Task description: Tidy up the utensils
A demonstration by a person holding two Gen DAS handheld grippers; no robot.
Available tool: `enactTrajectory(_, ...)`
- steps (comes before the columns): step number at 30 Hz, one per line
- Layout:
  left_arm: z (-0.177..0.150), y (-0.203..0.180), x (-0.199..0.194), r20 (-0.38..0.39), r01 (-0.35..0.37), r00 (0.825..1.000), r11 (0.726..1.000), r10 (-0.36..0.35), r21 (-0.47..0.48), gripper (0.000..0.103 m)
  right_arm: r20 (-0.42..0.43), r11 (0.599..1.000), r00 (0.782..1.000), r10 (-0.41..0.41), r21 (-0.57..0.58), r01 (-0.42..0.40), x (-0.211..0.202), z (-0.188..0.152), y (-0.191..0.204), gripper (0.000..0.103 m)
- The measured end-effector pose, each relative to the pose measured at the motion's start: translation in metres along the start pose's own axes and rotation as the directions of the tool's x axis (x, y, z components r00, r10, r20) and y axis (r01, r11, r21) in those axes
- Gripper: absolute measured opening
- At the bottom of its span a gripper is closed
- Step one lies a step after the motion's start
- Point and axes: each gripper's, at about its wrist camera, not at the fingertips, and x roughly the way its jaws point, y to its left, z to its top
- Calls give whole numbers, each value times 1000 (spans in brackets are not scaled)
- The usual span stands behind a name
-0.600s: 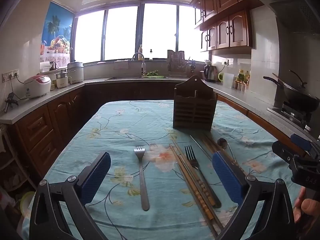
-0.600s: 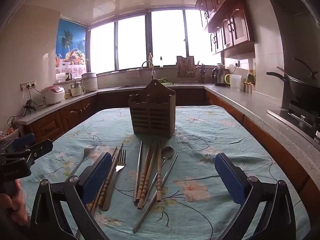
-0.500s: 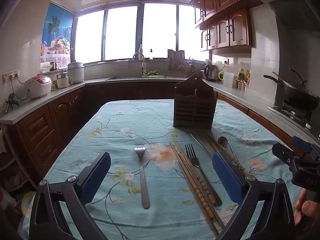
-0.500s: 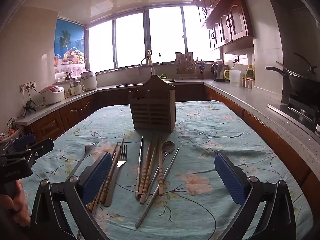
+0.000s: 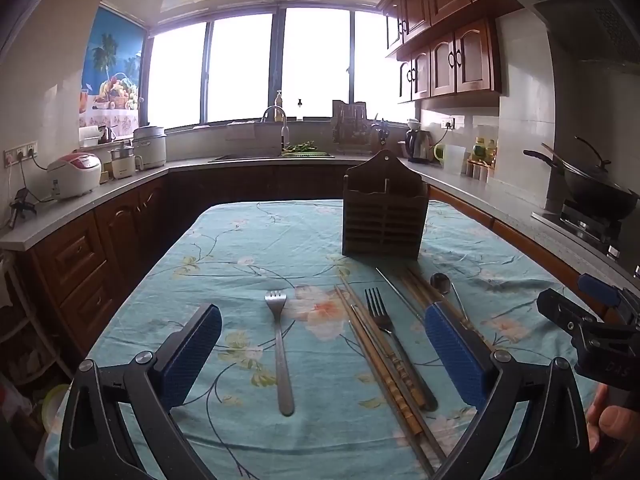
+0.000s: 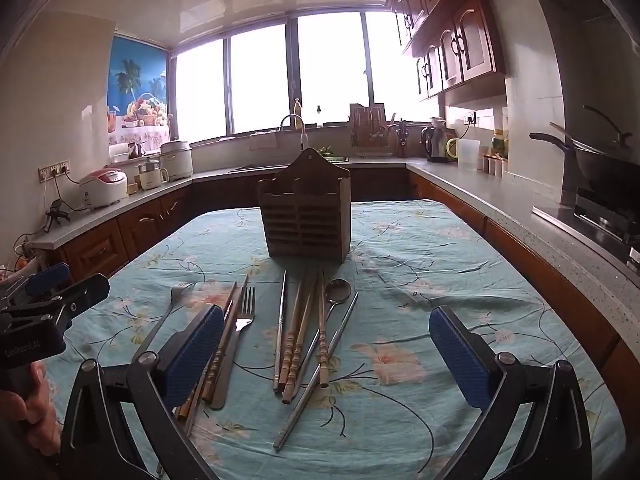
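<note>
The left gripper (image 5: 322, 354) is held level and low over the near end of the table, its blue-padded fingers (image 5: 192, 354) spread wide with nothing between them. The right gripper (image 6: 326, 356) is posed alike beside it, fingers (image 6: 460, 360) wide apart, gripping nothing.

bare tablecloth (image 5: 248, 248) left of the holder (image 5: 385, 216).

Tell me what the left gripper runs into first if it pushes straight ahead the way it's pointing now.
Likely the lone fork on the tablecloth: it lies centred between the open left gripper fingers, handle toward the camera. How high the gripper sits above it is unclear, so it might pass over toward the wooden holder.
</note>
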Motion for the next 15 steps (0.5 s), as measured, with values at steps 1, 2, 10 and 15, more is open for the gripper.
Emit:
enactTrajectory(1,0,0,-1,1,0,1000,1000,0,-1,102,1,1000,1000,0,0,0,0,0,0,103)
enactTrajectory(2,1,0,-1,2,0,1000,1000,0,-1,102,2,1000,1000,1,0,-1,-1,0,0,103)
enactTrajectory(10,-1,-1,-1,16,-12,1000,1000,12,-2,102,21,1000,1000,6,9,-6,-5,1,-1,103)
enactTrajectory(15,-1,0,-1,13,-15,1000,1000,15,-2,102,31,1000,999,16,7,-17,-5,2,1,103)
